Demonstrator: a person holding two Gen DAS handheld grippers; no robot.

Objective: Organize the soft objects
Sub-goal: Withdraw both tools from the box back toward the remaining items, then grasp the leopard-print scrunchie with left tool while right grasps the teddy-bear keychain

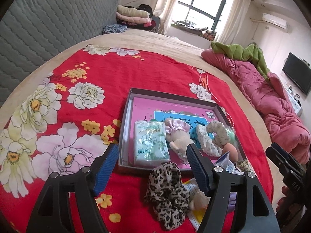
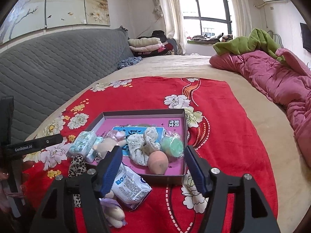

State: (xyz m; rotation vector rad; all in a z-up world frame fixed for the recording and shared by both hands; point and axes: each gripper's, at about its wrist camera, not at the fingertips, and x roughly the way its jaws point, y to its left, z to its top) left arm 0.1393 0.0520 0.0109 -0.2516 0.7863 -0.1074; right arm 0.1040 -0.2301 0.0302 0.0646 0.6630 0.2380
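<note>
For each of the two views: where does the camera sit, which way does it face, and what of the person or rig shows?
Left wrist: behind the open left gripper, angled down at the box; the right gripper shows at the right edge.
Right wrist: behind the open right gripper, angled down at the box; the left gripper shows at left.
Shared: box, leopard scrunchie, red blanket, window.

Floral scrunchie (image 2: 144, 145) lies in box (image 2: 143, 114); leopard scrunchie (image 1: 167, 192) outside.
</note>
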